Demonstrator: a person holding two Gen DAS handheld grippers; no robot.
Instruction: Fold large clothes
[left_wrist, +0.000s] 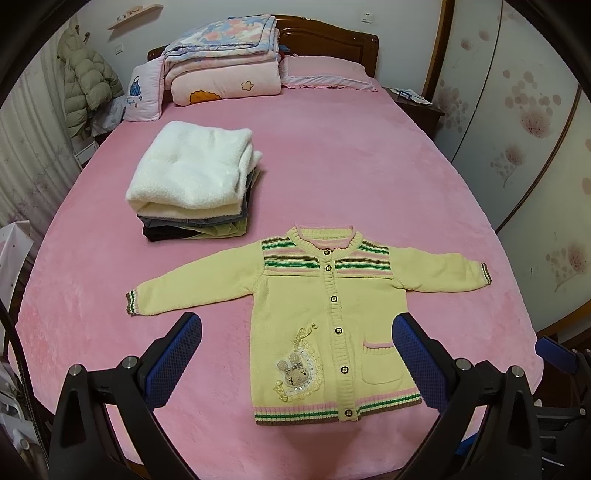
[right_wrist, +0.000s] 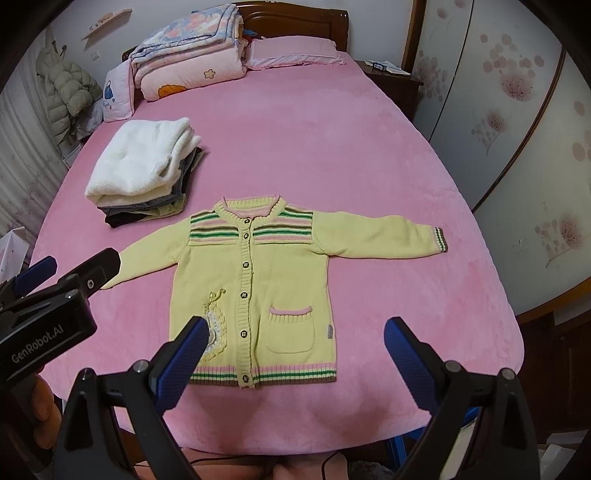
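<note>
Cardigan: a yellow knitted cardigan (left_wrist: 332, 314) lies flat and face up on the pink bed (left_wrist: 351, 166), buttoned, both sleeves spread out to the sides, hem toward the cameras.
Left claw: the left claw (left_wrist: 295, 354) hovers over the near edge of the bed with its blue-padded fingers (left_wrist: 173, 365) wide apart, holding nothing; the cardigan's lower half shows between them.
Right claw: the right claw (right_wrist: 295, 358) is likewise spread apart and empty, above the cardigan's hem.
Around: a pile of folded clothes (left_wrist: 192, 184) with a white fleecy piece on top sits on the bed just beyond the cardigan's left sleeve, apart from it. Folded quilts (left_wrist: 221, 62) and a pink pillow (left_wrist: 325, 72) lie at the wooden headboard (left_wrist: 332, 37). A puffy green coat (left_wrist: 88, 85) hangs on the wall to the left; a flowered wardrobe (left_wrist: 517, 110) stands on the right.
In the way: nothing lies on the cardigan itself.
Left view only: the rabbit patch (left_wrist: 293, 369) on the cardigan's front shows whole.
Right view only: the left claw's black body (right_wrist: 48, 314) crosses in at the left and covers the end of one sleeve; the right claw's finger hides part of the rabbit patch.
</note>
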